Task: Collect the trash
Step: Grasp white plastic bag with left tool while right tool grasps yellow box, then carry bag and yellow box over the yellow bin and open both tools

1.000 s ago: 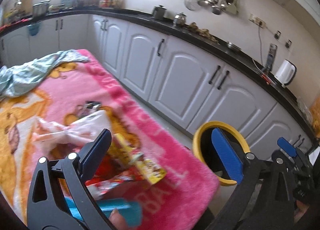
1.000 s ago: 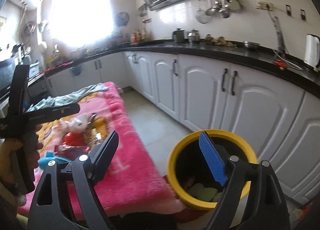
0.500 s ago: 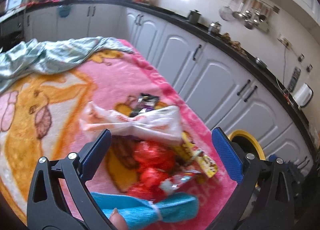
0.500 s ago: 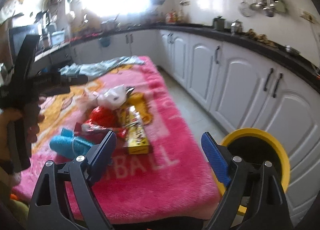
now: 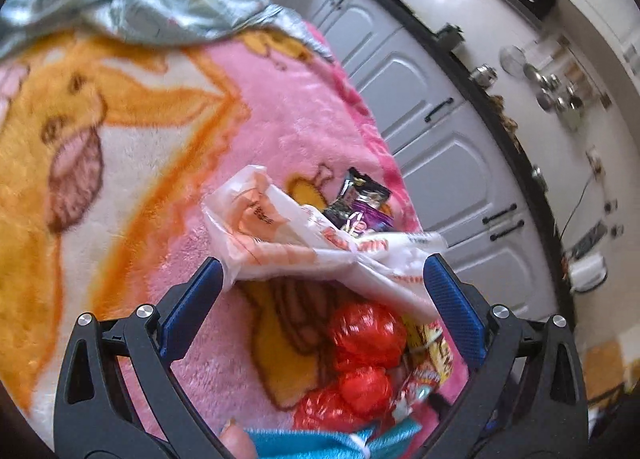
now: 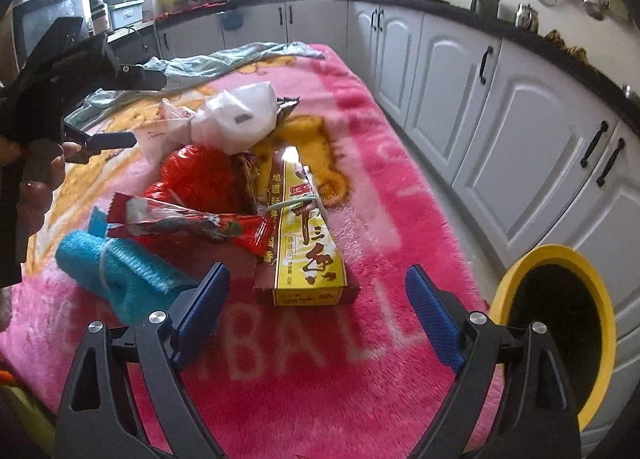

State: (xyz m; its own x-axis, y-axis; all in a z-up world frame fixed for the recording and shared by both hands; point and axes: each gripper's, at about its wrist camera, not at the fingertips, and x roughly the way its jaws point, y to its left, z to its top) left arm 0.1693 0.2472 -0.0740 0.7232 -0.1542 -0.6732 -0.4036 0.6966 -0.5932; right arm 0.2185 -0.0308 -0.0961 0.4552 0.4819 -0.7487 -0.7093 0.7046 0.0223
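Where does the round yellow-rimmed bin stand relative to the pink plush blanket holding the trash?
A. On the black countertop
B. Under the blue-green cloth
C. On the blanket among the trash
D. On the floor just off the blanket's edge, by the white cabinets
D: in the right wrist view the round yellow-rimmed bin sits lower than the pink plush blanket, off its edge, in front of the white cabinets.

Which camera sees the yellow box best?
The right wrist view: the whole yellow box lies in clear view on the pink blanket. The left wrist view shows only a blurred sliver beside the red mesh.
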